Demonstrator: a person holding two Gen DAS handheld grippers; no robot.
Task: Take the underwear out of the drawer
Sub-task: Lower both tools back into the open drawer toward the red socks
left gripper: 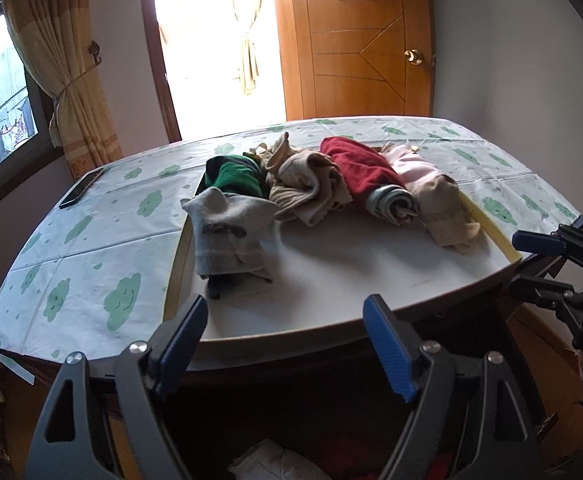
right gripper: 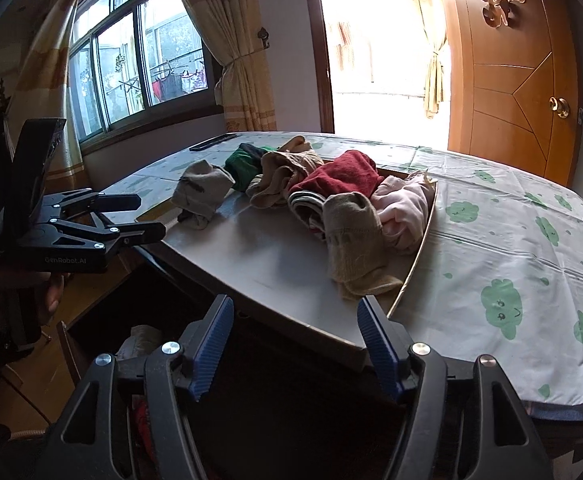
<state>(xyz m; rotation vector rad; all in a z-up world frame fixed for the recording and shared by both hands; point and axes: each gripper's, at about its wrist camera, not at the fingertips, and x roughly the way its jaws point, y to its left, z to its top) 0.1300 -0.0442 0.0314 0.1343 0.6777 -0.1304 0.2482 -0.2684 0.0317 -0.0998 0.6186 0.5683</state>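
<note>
Left wrist view: left gripper (left gripper: 287, 344) hangs with jaws spread and empty, over the near edge of the white board (left gripper: 351, 280).
Right gripper (right gripper: 295, 344): jaws also spread, nothing between them.
Underwear out: grey roll (left gripper: 227, 232), green (left gripper: 235, 178), beige (left gripper: 307, 188), red (left gripper: 359, 168), pink (left gripper: 415, 168) and tan (left gripper: 447, 208) lie in a row on the board.
Underwear left: pale and red cloth shows dimly in the drawer (right gripper: 139, 360) below.
Next step, likely: lower both grippers into the drawer, keep them wide, pinch one whole bundle, lift clear of the table (right gripper: 511, 240) edge.

Home bedroom or living room: tied-back yellow curtains (right gripper: 231, 40), orange wooden door (left gripper: 355, 40) with brass knob, cloud-print tablecloth (right gripper: 511, 248), laundry outside window (right gripper: 139, 60).
</note>
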